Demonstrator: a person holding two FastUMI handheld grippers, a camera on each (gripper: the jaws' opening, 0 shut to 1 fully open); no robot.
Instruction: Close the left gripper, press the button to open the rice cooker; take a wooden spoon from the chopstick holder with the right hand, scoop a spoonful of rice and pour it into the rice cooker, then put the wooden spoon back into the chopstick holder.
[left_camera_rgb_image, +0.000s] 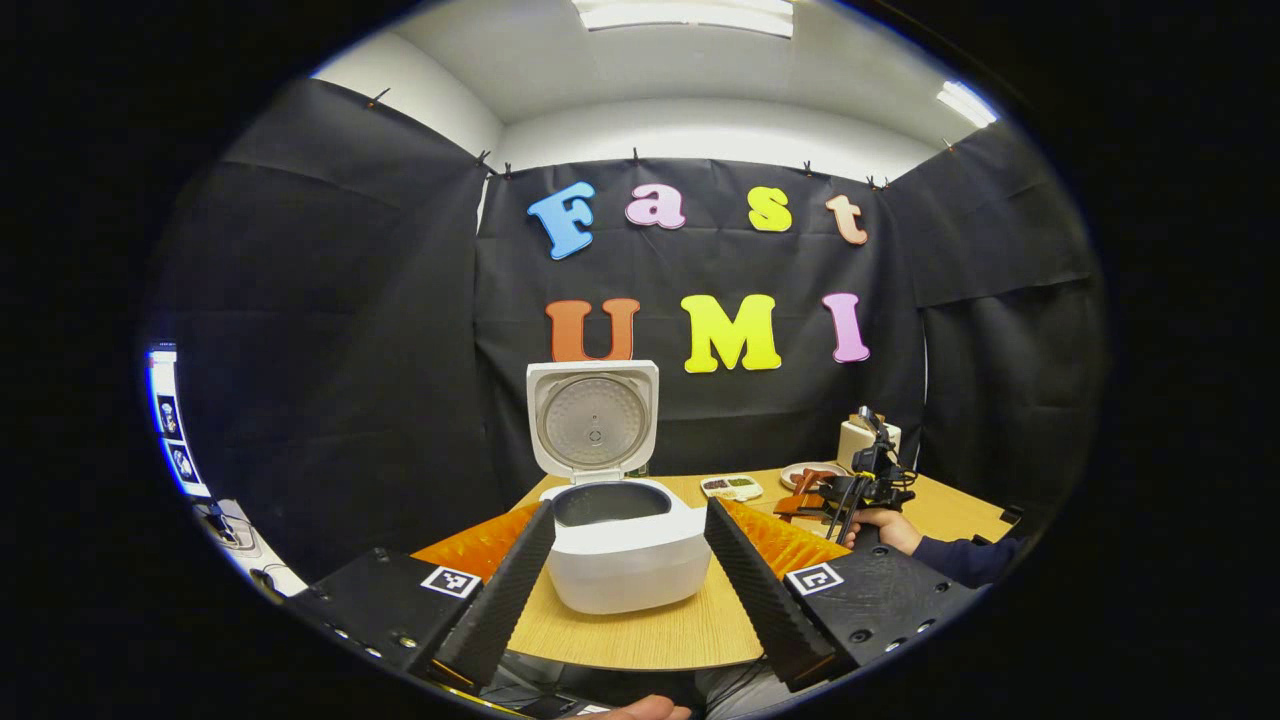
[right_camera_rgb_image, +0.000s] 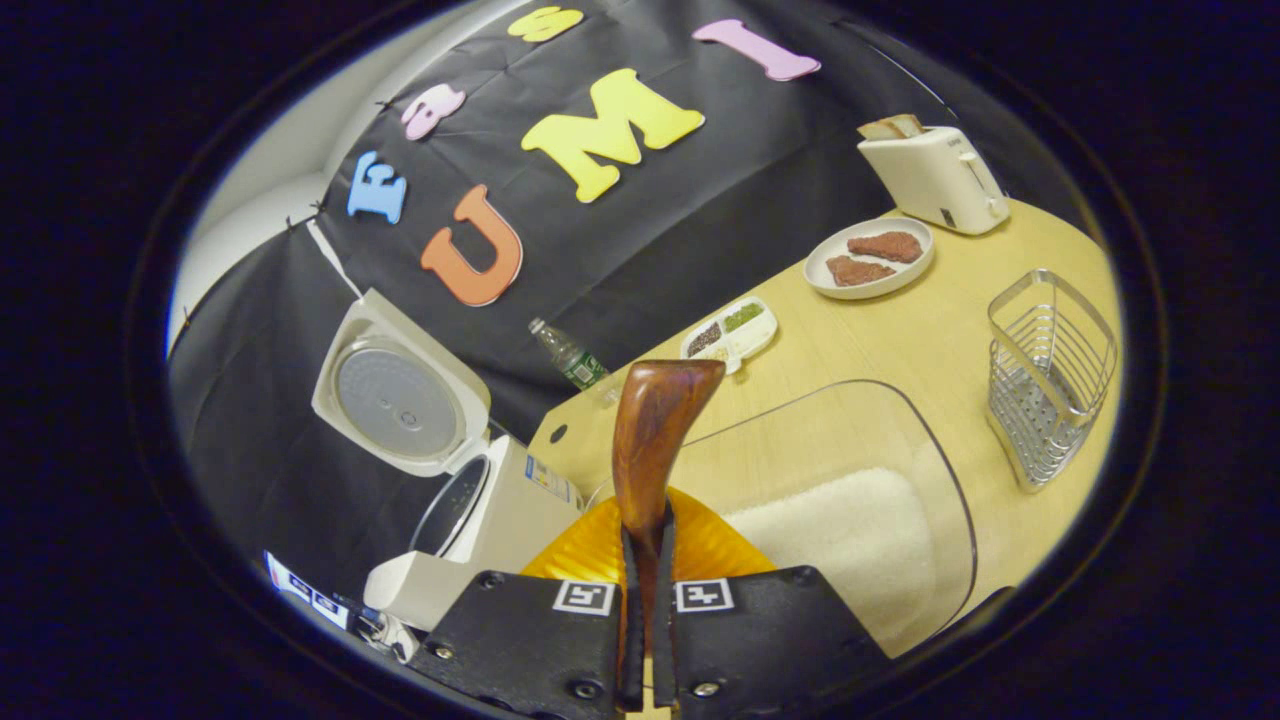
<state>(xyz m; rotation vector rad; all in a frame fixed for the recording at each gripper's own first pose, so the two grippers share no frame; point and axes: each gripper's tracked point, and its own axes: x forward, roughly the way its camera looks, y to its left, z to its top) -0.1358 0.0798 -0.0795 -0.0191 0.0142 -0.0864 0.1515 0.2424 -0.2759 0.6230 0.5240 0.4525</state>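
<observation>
Rice cooker (left_camera_rgb_image: 625, 540) open on the desk (left_camera_rgb_image: 640, 630), lid up, pot bare, straight ahead of the left gripper (left_camera_rgb_image: 628, 560); button step judged done. Left gripper spread wide, one finger on each side of the cooker as seen, holding nothing.

Right gripper (right_camera_rgb_image: 645, 560) clamped on the wooden spoon (right_camera_rgb_image: 655, 440), handle pinched between both fingers, bowl out in front. Long axis of the spoon in line with the fingers, pointing away from the hand. Spoon bowl looks empty, so scooping judged not yet done.

Relative to the spoon: clear rice box (right_camera_rgb_image: 860, 520) just below and to its right in the right gripper view, rice heaped at the near end; cooker (right_camera_rgb_image: 470, 500) to its left, mouth tilted toward the view. Holder (right_camera_rgb_image: 1050, 375), a wire basket, beyond the rice box on the far right, well apart from the cooker.

Next move likely a dip to the right into the rice, then a swing left across to the pot. Right hand the one working; left idle near the cooker. Risk: spilling grains on the crossing.
</observation>
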